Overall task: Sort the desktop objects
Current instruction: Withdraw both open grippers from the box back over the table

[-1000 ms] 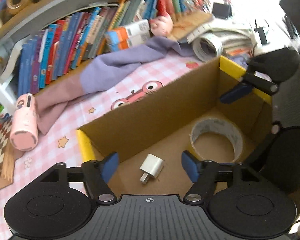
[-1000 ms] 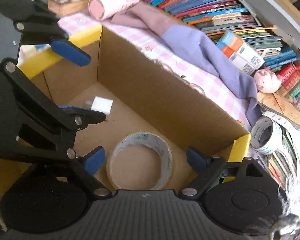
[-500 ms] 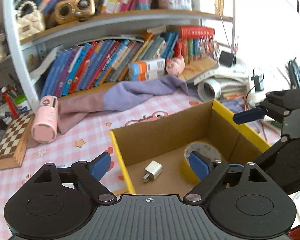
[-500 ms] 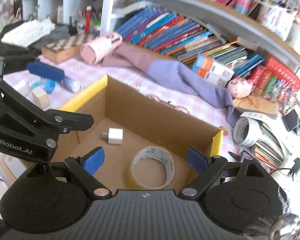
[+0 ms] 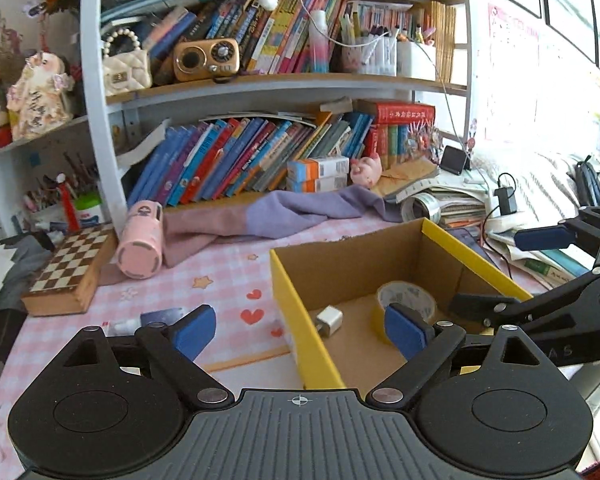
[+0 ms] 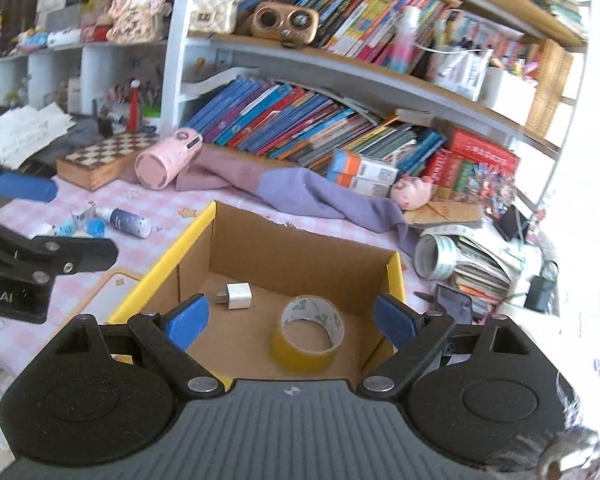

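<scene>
Both tongs hang above the near side of the cardboard box (image 6: 300, 256), tilted downward toward it. The left tongs (image 5: 300, 332) stand wide apart with nothing between the blue pads; their jaws have just been opening further. The right tongs (image 6: 290, 322) are likewise spread wide and hold nothing.

Inside the box the white charger plug (image 6: 238, 295) lies on the floor at the left, and the roll of yellow tape (image 6: 308, 336) lies flat to its right, well apart from it.

The left wrist view shows the right tongs (image 5: 540, 240) at its right edge, over the box's right wall, and a pink cylinder (image 5: 142, 240) lying beside a chessboard box (image 5: 70, 264) on the pink checked worktop (image 5: 228, 272).

Only the right wrist view shows the small dark bottle (image 6: 128, 222) and little blue items (image 6: 94, 226) on the worktop left of the box, and the left tongs (image 6: 24, 188) at its left edge.
</scene>
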Tool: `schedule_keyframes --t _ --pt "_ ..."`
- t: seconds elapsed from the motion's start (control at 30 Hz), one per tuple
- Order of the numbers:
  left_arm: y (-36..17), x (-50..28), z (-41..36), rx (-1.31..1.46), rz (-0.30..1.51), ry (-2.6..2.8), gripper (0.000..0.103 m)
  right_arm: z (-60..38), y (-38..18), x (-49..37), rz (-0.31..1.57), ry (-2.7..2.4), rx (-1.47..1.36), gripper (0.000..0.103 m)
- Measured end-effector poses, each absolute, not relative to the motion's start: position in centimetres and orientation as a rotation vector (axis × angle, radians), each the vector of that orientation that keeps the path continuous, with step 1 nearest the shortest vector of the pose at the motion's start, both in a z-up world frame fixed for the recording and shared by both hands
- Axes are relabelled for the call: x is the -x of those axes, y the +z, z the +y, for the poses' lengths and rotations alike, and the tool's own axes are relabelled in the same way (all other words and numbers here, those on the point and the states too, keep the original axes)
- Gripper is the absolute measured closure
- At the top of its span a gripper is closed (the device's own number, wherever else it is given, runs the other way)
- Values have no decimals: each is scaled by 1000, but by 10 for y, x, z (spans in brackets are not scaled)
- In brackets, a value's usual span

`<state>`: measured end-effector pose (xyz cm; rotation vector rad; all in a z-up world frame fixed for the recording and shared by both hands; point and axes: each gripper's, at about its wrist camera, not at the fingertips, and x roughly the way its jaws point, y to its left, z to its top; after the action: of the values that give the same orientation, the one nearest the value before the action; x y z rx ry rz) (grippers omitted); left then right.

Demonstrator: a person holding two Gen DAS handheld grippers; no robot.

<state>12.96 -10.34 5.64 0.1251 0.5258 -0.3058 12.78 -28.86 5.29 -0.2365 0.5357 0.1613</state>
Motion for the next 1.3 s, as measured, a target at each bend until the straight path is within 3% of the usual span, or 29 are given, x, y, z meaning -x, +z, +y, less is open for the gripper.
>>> schedule_keyframes --t 0.7,1.3 --pt "25 -33 -28 -116 580 -249 9 -228 22 -9 553 2 80 13" --pt "1 -12 10 -62 680 -162 4 -183 -4 4 681 76 49 8"
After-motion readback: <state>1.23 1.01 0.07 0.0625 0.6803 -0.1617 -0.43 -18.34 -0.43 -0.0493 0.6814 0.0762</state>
